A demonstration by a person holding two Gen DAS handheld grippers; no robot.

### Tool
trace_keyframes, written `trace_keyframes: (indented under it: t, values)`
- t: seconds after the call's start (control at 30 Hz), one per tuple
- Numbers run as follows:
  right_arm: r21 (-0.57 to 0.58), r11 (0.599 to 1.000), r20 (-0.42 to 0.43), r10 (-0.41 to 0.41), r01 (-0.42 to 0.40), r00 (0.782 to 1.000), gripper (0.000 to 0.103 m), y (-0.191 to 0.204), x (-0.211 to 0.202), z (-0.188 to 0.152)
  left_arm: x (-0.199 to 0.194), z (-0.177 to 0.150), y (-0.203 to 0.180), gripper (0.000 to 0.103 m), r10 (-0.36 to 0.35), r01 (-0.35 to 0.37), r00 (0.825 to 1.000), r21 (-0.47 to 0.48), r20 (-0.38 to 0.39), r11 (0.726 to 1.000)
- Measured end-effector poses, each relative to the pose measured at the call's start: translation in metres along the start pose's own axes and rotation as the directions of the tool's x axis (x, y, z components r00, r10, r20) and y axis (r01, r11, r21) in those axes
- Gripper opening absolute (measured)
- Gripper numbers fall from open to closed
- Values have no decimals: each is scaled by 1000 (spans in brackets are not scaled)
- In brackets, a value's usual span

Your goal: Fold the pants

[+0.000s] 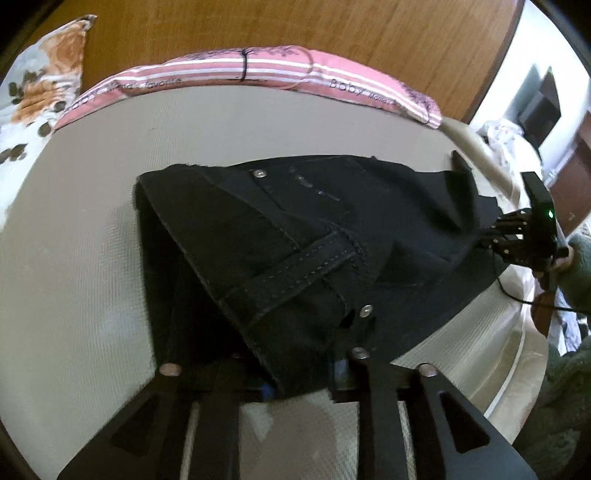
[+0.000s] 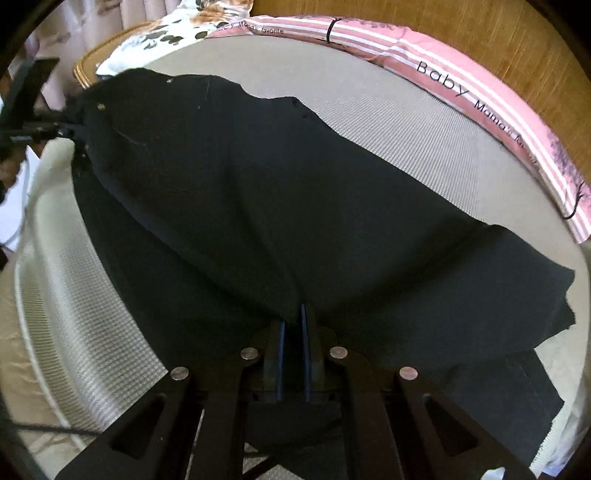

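Right gripper (image 2: 291, 325) was pinched tight on black denim pants (image 2: 258, 206). Left gripper (image 1: 295, 373) stood partly open, waistband corner between its fingers, grip loosened. Ahead of both, the pants lay doubled on the beige textured mattress (image 1: 92, 240), one fold apparently done and more remaining. Beyond: pink striped pillow (image 1: 258, 70), floral cloth (image 1: 40, 88), wooden headboard (image 1: 295, 26).

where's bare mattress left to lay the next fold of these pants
Bare mattress lies between the black pants and the pink striped pillow, widest left of the waistband. The near edge is crowded: the pants drape over it and both grippers sit there.
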State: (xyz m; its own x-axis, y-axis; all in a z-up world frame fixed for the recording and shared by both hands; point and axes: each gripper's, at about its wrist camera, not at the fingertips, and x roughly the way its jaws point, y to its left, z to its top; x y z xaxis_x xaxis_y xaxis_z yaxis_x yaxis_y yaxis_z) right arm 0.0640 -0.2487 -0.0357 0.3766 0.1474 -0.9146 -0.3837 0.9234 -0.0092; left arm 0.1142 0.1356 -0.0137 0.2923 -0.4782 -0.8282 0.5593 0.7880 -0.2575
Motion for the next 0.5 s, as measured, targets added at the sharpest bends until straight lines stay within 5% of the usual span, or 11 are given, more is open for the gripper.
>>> trace_keyframes:
  t: [0.1, 0.17, 0.33, 0.5]
  values:
    - [52, 999, 28, -5, 4, 1000, 14, 1, -6, -1, -14, -3, -2, 44, 48, -48, 999, -14, 5, 999]
    - [62, 998, 43, -15, 13, 999, 24, 2, -11, -5, -24, -7, 0, 65, 109, -109, 994, -47, 2, 993]
    - [113, 994, 119, -18, 5, 993, 35, 9, -40, -15, -47, -23, 13, 67, 142, -142, 990, -231, -16, 963]
    - [282, 954, 176, 53, -102, 983, 35, -7, -59, -33, -64, -39, 18, 67, -5, 32, 999, -507, 54, 861]
